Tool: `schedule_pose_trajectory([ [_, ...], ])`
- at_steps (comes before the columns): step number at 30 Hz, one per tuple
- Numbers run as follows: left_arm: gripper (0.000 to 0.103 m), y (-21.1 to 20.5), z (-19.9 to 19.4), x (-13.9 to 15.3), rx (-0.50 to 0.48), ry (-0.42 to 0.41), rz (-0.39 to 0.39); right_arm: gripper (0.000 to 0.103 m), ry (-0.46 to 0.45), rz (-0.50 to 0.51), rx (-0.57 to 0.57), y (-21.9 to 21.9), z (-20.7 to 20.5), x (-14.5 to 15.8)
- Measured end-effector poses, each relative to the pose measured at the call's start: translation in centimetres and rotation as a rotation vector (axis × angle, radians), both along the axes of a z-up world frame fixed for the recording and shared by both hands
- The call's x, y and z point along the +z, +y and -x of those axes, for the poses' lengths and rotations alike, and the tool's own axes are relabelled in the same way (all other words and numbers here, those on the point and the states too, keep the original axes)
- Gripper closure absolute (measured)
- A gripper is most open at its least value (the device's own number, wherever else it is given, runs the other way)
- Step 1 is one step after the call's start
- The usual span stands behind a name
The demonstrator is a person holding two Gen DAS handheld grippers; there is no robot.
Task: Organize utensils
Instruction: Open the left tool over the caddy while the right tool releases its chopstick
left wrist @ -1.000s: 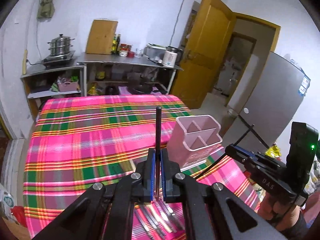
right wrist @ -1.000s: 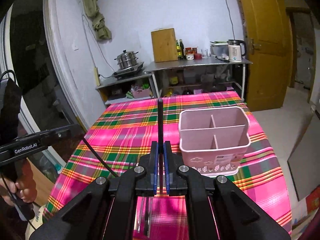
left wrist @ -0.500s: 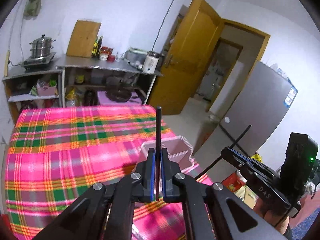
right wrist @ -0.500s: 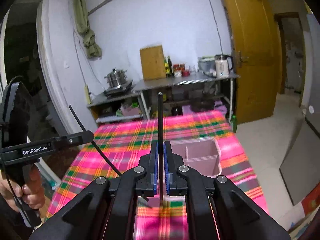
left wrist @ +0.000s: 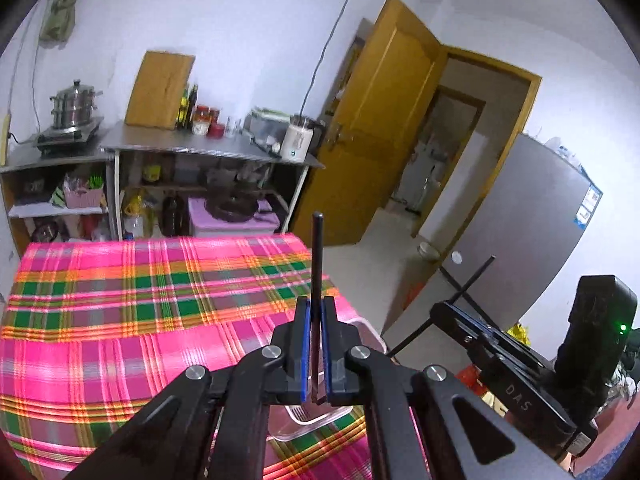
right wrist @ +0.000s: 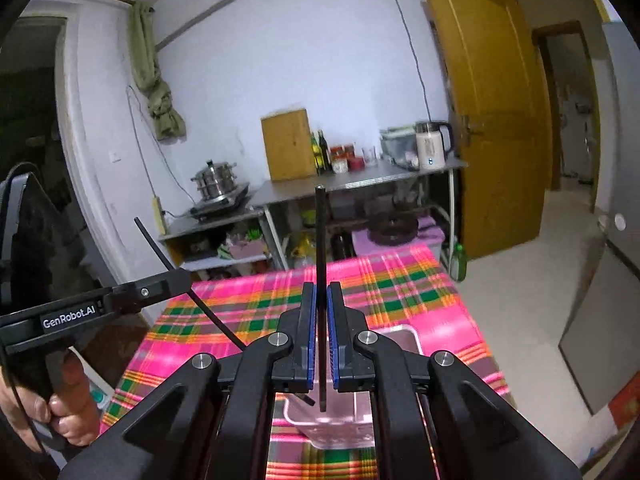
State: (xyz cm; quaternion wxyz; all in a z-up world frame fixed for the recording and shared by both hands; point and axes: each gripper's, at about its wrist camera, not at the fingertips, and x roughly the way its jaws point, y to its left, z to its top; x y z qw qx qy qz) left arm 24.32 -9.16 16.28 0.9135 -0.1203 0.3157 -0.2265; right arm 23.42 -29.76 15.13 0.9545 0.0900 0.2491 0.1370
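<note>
Plaid tablecloth (left wrist: 120,320) held one pink utensil holder (right wrist: 396,340) beneath us. We clamped two black chopsticks: one (left wrist: 318,264) in left gripper (left wrist: 316,344), one (right wrist: 320,248) in right gripper (right wrist: 320,344).

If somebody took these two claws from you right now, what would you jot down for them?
Left claw: shut on a black chopstick.
Right claw: shut on another black chopstick.
Both are held above the pink holder on the checked tablecloth.
Done: one chopstick picked up in each claw.
Left: drop both into the holder. No other utensils are in view from here.
</note>
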Motion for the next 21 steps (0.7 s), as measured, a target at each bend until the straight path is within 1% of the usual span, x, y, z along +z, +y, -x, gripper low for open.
schedule_pose_trajectory([
  [4, 0.098, -0.8, -1.1, -2.9, -0.007, 0.046, -0.036, 0.098, 0.075, 0.000, -0.006, -0.1, -1.5, -3.2],
  [6, 0.098, -1.0, -1.5, -4.4, -0.009, 0.067, -0.050, 0.098, 0.099, 0.003, -0.006, -0.1, -1.9, -4.4],
  [10, 0.098, -1.1, -1.6, -6.3, -0.012, 0.083, -0.059, 0.097, 0.147, 0.002, 0.003, -0.3, -2.4, -6.3],
  [14, 0.097, -1.0, -1.4, -6.7, -0.016, 0.091, -0.063, 0.097, 0.174, 0.010, 0.005, -0.2, -2.6, -7.5],
  [16, 0.092, -0.9, -1.2, -6.4, -0.015, 0.086, -0.067, 0.096, 0.173, 0.013, -0.001, -0.3, -2.5, -7.5],
  [17, 0.090, -0.8, -0.9, -6.2, -0.013, 0.078, -0.070, 0.094, 0.168, 0.013, -0.006, -0.3, -2.5, -7.3],
  [19, 0.085, -0.5, -0.5, -5.7, -0.010, 0.061, -0.070, 0.086, 0.154, 0.013, -0.019, -0.6, -2.0, -7.0],
  [21, 0.084, -0.1, 0.3, -5.2, -0.007, 0.040, -0.062, 0.084, 0.139, 0.006, -0.026, -0.9, -1.6, -6.7],
])
